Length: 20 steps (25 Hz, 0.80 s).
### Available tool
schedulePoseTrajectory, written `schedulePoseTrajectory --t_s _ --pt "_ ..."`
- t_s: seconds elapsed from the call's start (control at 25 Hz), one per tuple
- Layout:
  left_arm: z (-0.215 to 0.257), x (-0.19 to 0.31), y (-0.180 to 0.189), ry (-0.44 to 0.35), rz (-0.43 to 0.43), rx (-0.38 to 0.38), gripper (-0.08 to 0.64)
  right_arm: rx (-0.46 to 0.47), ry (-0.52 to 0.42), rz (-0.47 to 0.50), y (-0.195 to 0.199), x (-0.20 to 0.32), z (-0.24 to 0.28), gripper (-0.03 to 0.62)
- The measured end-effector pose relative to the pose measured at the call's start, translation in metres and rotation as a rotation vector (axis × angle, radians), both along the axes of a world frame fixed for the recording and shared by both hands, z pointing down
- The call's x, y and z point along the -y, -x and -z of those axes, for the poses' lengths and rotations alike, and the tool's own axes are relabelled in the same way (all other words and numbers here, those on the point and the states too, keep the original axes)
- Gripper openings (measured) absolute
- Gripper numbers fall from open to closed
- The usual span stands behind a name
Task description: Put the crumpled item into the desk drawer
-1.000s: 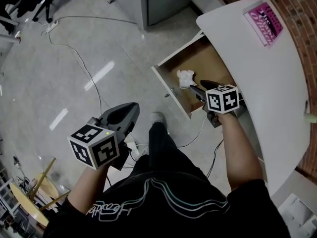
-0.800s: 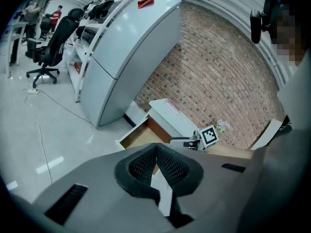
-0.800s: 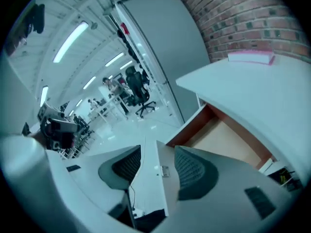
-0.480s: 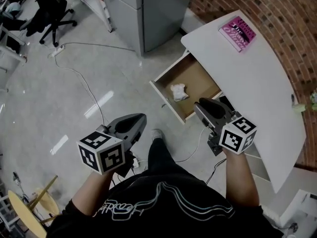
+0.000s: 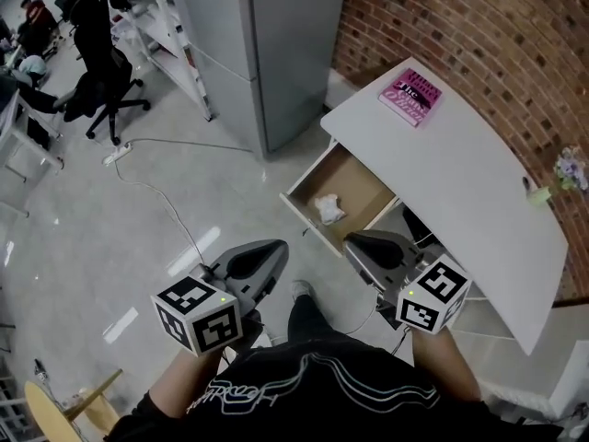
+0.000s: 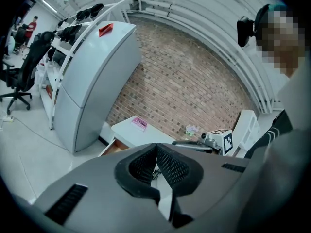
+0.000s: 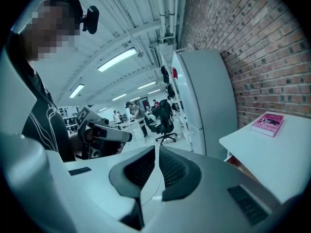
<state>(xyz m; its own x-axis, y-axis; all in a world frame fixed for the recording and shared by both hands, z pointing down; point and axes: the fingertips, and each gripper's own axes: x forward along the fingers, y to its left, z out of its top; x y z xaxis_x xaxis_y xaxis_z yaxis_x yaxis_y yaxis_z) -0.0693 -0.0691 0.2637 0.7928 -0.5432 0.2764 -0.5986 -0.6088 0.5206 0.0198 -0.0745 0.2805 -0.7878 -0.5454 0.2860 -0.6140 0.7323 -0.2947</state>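
Observation:
The crumpled white item [image 5: 329, 210] lies inside the open wooden desk drawer [image 5: 357, 184], free of both grippers. The drawer sticks out from under the white desk [image 5: 460, 168]. My right gripper [image 5: 355, 242] hangs just in front of the drawer's near corner, drawn back from it. Its jaws are closing and the tips almost meet with nothing between them [image 7: 158, 148]. My left gripper [image 5: 274, 249] is held over the floor to the left of the drawer, shut and empty [image 6: 156, 145].
A pink book [image 5: 410, 97] lies at the desk's far end by the brick wall [image 5: 479, 35]. A tall grey cabinet [image 5: 262, 44] stands behind the drawer. A cable [image 5: 161, 196] runs over the floor. An office chair [image 5: 103, 81] stands at the far left, a wooden stool [image 5: 64, 412] near me.
The right gripper has let go of the crumpled item in the drawer, pulled back toward me and closed its jaws. The view has lifted and widened. The left gripper stays low and shut.

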Motion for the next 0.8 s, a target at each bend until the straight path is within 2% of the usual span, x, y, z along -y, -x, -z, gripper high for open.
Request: schedulePoseTrajectory --t_s 0.28,0.44,0.8 --pt "0.036 -0.020 -0.006 -0.084 -0.038 0.015 0.021 0.045 -0.046 0.019 0.009 -0.025 0.040 0.053" --pt "0.045 -0.020 -0.006 -0.093 -0.035 0.019 0.021 0.046 -0.053 0.009 0.008 -0.027 0.046 0.051" --pt "0.029 -0.009 -0.007 -0.085 -0.023 0.019 0.021 0.045 -0.034 0.016 0.007 -0.018 0.032 0.051"
